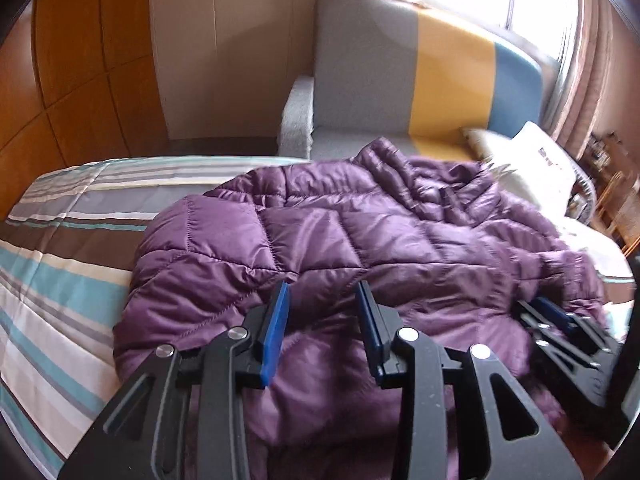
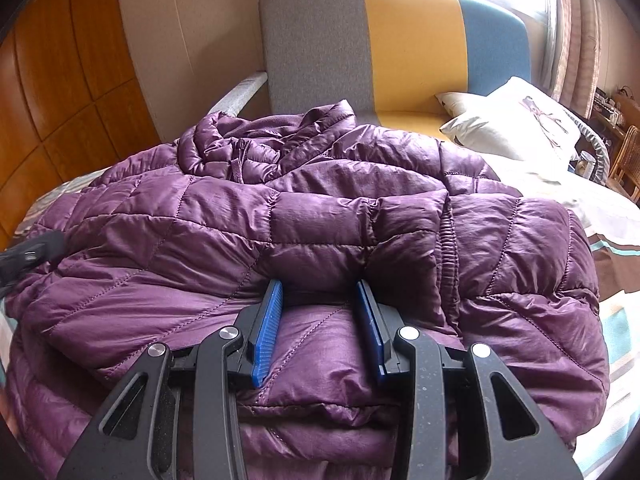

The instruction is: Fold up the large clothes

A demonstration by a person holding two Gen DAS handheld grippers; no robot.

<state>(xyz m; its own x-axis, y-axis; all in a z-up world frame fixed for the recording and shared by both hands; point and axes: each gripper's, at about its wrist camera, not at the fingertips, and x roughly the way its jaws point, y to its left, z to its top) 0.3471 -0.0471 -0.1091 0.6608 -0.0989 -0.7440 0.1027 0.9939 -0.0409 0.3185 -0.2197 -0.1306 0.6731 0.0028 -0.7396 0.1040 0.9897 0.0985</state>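
A purple quilted puffer jacket lies folded in a thick bundle on the striped bedspread. My left gripper is open, its blue pads resting over the jacket's near edge with fabric between them. The right gripper shows at the right of the left wrist view, low on the jacket. In the right wrist view the jacket fills the frame, collar and zipper at the far side. My right gripper is open, its pads straddling a puffed fold near the near edge. The left gripper's black body shows at the left edge.
A grey, yellow and blue sofa stands behind the bed, with a white pillow at the right. Wooden wardrobe panels line the left. A window with curtains is at the back right. Wicker furniture stands far right.
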